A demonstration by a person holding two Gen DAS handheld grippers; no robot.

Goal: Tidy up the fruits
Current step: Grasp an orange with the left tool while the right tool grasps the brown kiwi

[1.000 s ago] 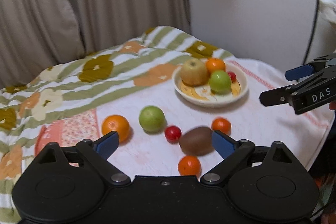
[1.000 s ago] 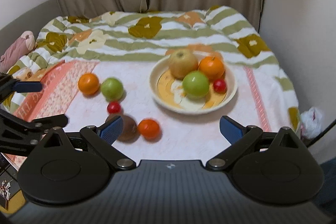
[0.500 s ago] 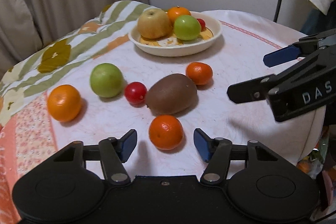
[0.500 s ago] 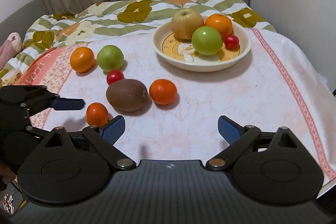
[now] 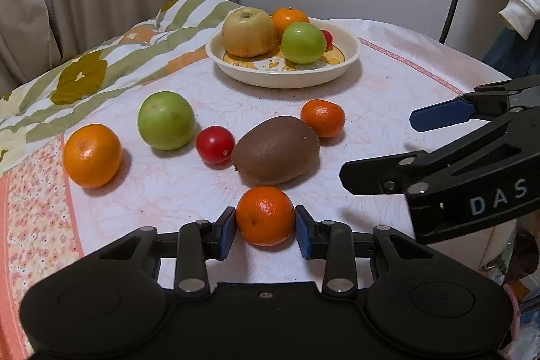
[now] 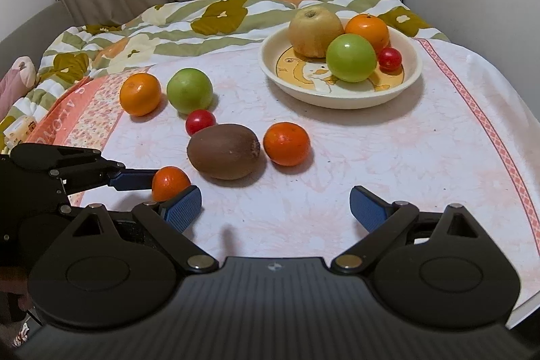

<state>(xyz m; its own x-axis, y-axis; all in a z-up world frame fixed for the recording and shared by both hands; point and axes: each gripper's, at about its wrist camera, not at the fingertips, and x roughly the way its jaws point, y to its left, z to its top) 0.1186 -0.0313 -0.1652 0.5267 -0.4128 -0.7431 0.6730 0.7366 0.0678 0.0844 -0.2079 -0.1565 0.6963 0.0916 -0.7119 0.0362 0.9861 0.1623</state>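
Left wrist view shows both blue pads (image 5: 225, 233) of the left claw (image 5: 265, 233), just closing, clamped on a small mandarin (image 5: 265, 215) near the bed's front edge; right wrist view hides one, its own right claw (image 6: 275, 208) spread apart, empty.

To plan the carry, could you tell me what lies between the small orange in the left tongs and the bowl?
In the left wrist view, the kiwi lies between the small orange and the bowl.
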